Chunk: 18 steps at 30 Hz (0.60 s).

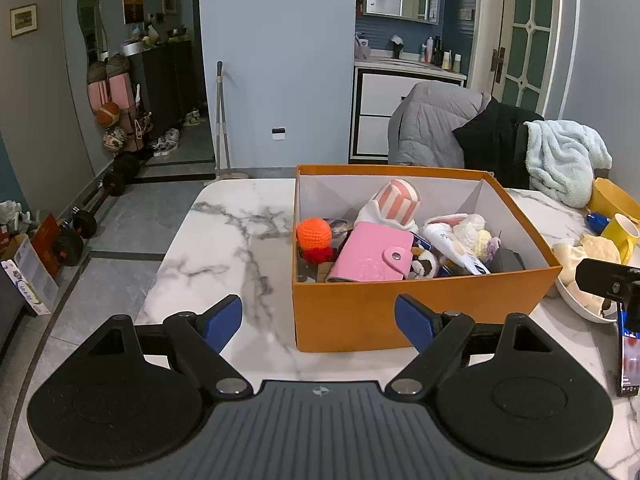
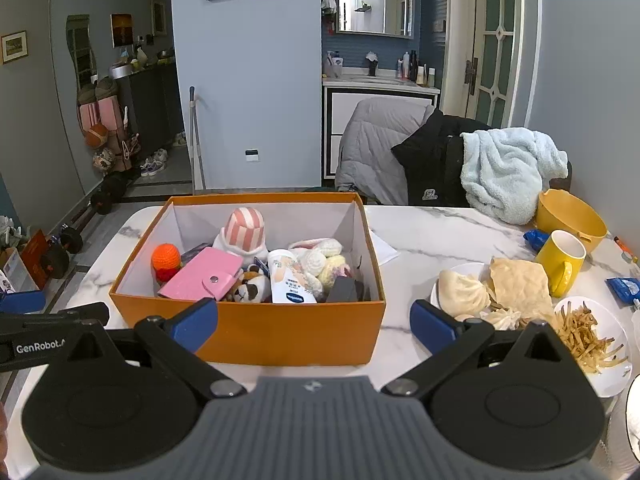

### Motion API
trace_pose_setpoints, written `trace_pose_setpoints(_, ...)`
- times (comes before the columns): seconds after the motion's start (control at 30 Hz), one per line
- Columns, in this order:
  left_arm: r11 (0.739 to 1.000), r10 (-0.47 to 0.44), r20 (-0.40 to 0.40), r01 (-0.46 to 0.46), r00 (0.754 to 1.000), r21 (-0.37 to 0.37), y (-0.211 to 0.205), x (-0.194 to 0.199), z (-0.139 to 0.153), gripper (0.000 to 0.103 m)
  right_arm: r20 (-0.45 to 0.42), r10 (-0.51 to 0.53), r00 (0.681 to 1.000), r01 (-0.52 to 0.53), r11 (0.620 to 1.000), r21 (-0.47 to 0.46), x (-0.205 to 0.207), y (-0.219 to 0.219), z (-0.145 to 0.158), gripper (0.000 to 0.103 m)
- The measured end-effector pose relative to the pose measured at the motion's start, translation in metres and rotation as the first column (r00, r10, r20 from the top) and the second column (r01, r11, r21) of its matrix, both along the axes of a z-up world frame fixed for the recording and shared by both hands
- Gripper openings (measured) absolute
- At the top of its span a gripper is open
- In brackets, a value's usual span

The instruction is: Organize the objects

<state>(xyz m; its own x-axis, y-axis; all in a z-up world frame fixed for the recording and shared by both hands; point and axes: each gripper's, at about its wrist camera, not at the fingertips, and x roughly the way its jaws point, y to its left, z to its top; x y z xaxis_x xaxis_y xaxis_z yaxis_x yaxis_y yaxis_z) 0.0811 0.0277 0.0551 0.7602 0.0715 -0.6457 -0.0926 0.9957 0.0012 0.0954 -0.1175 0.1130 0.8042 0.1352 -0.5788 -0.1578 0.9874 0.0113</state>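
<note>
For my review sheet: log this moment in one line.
left gripper open, empty | right gripper open, empty | orange box filled | phase: pre-grasp

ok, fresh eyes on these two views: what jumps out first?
The orange box at the middle of the marble table, open-topped and crammed with small things: a pink snap wallet at the front left, an orange crochet ball behind it, a white tube in the centre. To its right sit plates of food and a yellow mug. Both grippers, left and right, hang open and empty before the box.

Both wrist views face orange box (image 1: 420, 308) (image 2: 256, 328) closely; left view further left.
</note>
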Motion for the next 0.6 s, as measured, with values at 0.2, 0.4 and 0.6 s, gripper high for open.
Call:
trace_pose_setpoints(0.2,1.0,-0.007,0.006,0.007,1.0,-0.004,-0.0003,-0.0006,0.0014,0.099,-0.004,0.001,1.0,-0.001,1.0,-0.003,-0.0002,0.0013,-0.0008,0.102)
trace_pose_setpoints(0.4,1.0,-0.015,0.011,0.015,1.0,0.004,-0.0025,-0.0011,0.0018,0.099,-0.005,-0.002,1.0,0.002,1.0,-0.002,-0.0004,0.0002,-0.0009,0.102)
trace_pose_setpoints(0.6,1.0,-0.017,0.012,0.017,1.0,0.002,-0.0038,-0.0014,0.0023,0.099,-0.011,0.003,1.0,-0.003,1.0,-0.01,-0.0008,0.0017,-0.0028,0.102)
